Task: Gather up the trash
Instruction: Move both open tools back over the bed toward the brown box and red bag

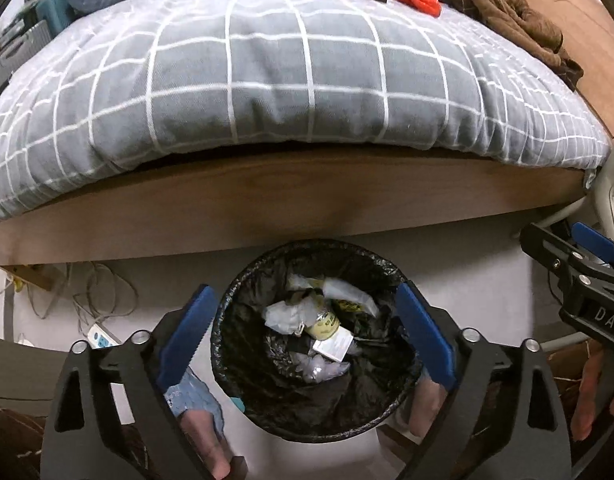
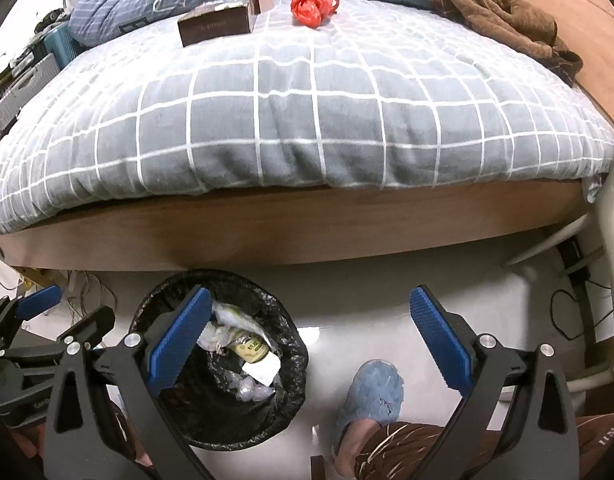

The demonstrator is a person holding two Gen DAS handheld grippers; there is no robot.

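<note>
The left gripper hangs wide and empty over the bin — lift clear before turning. The right gripper, also wide, should go for the red bag on the bed (the far end).

Grey quilt with white grid, red bag, brown box, black-lined bin.

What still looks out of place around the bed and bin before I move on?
A crumpled red plastic bag lies loose on the grey checked duvet, beside a brown box. A brown garment is heaped at the bed's far right edge. Nothing is spilled around the bin; its trash sits inside.
</note>
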